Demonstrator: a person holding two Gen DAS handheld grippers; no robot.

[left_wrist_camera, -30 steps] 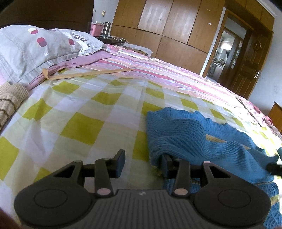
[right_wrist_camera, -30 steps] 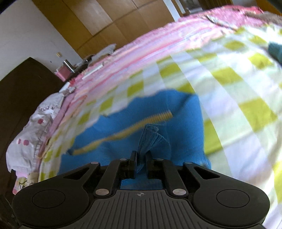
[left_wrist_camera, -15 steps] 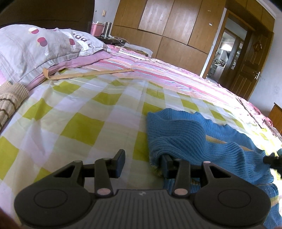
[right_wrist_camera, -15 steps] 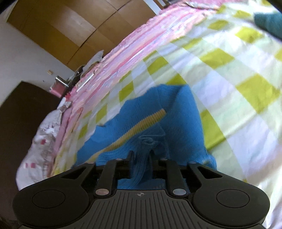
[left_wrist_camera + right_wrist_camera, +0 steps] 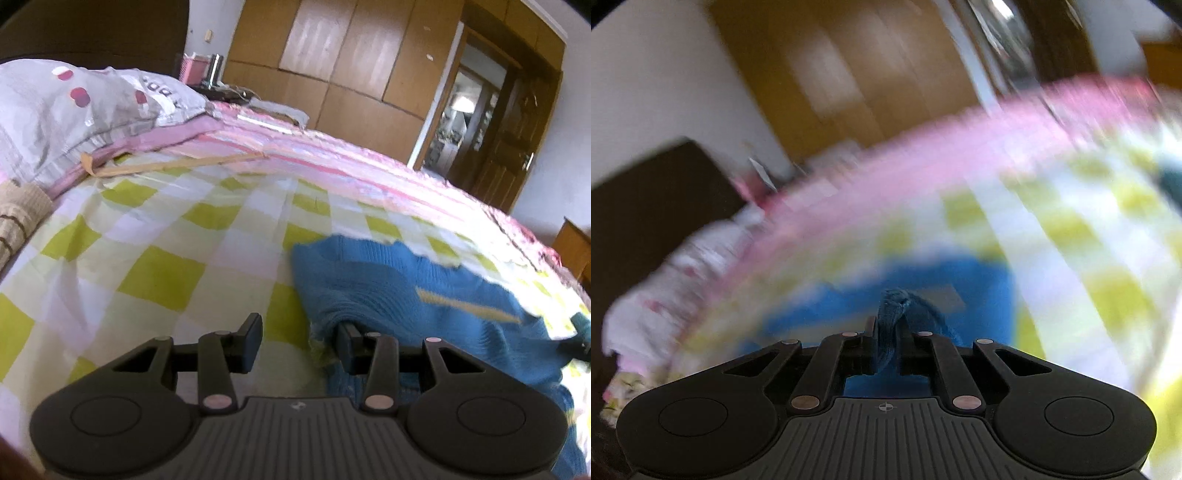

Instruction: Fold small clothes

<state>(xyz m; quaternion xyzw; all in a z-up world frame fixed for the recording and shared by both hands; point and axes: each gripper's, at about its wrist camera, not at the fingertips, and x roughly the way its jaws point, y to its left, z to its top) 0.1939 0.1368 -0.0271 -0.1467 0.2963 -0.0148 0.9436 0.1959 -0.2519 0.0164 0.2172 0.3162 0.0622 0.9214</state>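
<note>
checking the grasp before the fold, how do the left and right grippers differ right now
The left gripper stands wide open, one finger tucked under the blue sweater edge; the right gripper is shut on a bunched fold of it. The left view is fairly sharp; the right is blurred. Both touch the same sweater.

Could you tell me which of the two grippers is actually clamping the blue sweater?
The right gripper, shut on the blue knit sweater; the left gripper is open.

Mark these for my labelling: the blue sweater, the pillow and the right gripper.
blue sweater [image 5: 373, 273]: left wrist view, ribbed upper panel.
pillow [image 5: 70, 107]: left wrist view, dotted grey top.
right gripper [image 5: 887, 341]: right wrist view, between fingertips.
</note>
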